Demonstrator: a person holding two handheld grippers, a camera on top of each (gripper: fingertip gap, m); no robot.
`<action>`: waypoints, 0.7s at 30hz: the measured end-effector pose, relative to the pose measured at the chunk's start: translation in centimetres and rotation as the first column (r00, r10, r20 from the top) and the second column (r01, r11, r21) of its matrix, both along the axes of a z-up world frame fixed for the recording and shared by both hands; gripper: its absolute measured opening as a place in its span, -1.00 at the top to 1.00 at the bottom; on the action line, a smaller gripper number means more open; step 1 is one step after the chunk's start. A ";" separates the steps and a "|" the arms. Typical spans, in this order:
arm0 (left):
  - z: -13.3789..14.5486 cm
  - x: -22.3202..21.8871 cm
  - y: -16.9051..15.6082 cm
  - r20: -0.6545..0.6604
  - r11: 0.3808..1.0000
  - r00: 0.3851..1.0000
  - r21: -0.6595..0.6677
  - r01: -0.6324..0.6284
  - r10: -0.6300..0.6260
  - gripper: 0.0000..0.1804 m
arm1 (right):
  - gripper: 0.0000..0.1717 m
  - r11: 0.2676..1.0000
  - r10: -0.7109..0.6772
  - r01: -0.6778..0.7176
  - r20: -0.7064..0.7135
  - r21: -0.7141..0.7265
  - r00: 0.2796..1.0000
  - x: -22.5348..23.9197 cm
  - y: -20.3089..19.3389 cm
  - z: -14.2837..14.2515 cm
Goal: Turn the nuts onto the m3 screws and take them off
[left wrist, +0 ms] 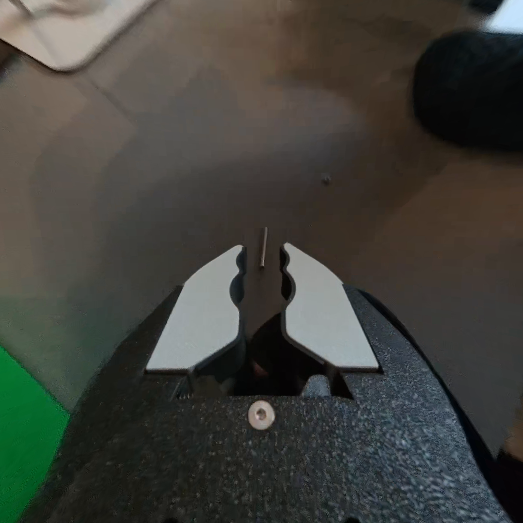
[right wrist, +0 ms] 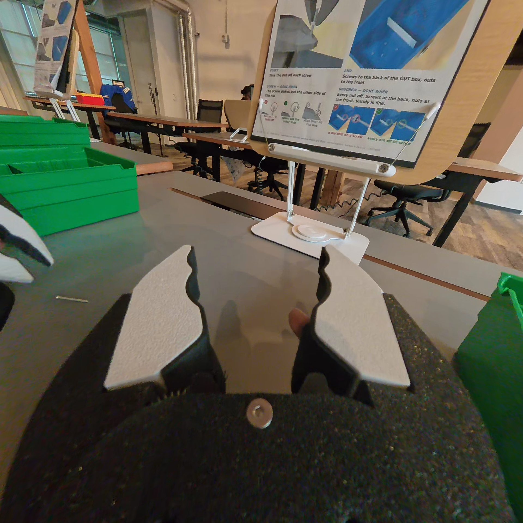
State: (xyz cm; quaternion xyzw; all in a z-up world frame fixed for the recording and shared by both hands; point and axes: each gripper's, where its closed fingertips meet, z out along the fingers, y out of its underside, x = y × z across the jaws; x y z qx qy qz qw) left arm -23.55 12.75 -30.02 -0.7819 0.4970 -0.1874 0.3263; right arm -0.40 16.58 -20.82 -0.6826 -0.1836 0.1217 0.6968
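Two grippers, jaws spread: left gripper (left wrist: 261, 249) straddles the screw (left wrist: 263, 249) untouched, right gripper (right wrist: 256, 254) over bare table (right wrist: 240, 226).

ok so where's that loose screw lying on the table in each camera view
Left wrist view: the screw lies centre frame on the grey table, between the left hand-held gripper's fingertips, untouched by either.
Right wrist view: the screw lies at far left on the table, below the left hand-held gripper's white fingers.
Shared landmark: the white stand base.
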 end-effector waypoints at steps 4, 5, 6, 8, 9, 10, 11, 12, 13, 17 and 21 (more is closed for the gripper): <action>-2.7 -0.4 -0.2 -0.140 0.985 0.987 -0.165 0.051 -0.075 0.73 | 0.05 1.000 -0.003 0.003 -0.001 0.004 1.000 0.1 0.0 0.1; -3.0 -0.4 0.0 -0.158 0.982 0.983 -0.178 0.061 -0.089 0.73 | 0.05 1.000 -0.004 0.004 -0.003 0.005 1.000 0.1 0.0 0.1; -3.2 -0.4 0.0 -0.170 0.979 0.980 -0.193 0.072 -0.106 0.74 | 0.05 1.000 -0.005 0.005 -0.005 0.005 1.000 0.2 0.0 0.1; -3.3 -0.4 0.2 -0.193 0.974 0.974 -0.211 0.079 -0.121 0.75 | 0.05 1.000 -0.006 0.006 -0.008 0.006 1.000 0.2 0.0 0.2; -3.4 -0.4 0.2 -0.202 0.972 0.971 -0.219 0.085 -0.130 0.75 | 0.05 1.000 -0.007 0.007 -0.009 0.007 1.000 0.3 -0.1 0.2; -3.4 -0.4 0.3 -0.209 0.970 0.969 -0.226 0.087 -0.135 0.76 | 0.05 1.000 -0.007 0.007 -0.008 0.008 1.000 0.3 -0.1 0.2; -3.5 -0.5 0.4 -0.214 0.969 0.967 -0.231 0.086 -0.137 0.76 | 0.05 1.000 -0.006 0.006 -0.007 0.009 1.000 0.2 -0.1 0.3; -3.6 -0.4 0.4 -0.215 0.968 0.966 -0.235 0.090 -0.142 0.77 | 0.05 1.000 -0.006 0.006 -0.006 0.010 1.000 0.2 -0.1 0.3; -3.6 -0.4 0.4 -0.217 0.967 0.965 -0.237 0.094 -0.147 0.77 | 0.05 1.000 -0.005 0.005 -0.004 0.012 1.000 0.2 -0.1 0.3; -4.0 -0.2 0.3 -0.239 0.966 0.956 -0.234 0.111 -0.168 0.79 | 0.04 1.000 -0.004 0.004 -0.003 0.013 1.000 0.2 -0.1 0.3; -4.1 -0.3 0.5 -0.262 0.972 0.951 -0.206 0.113 -0.167 0.86 | 0.04 1.000 -0.004 0.004 -0.005 0.012 1.000 0.2 -0.1 0.3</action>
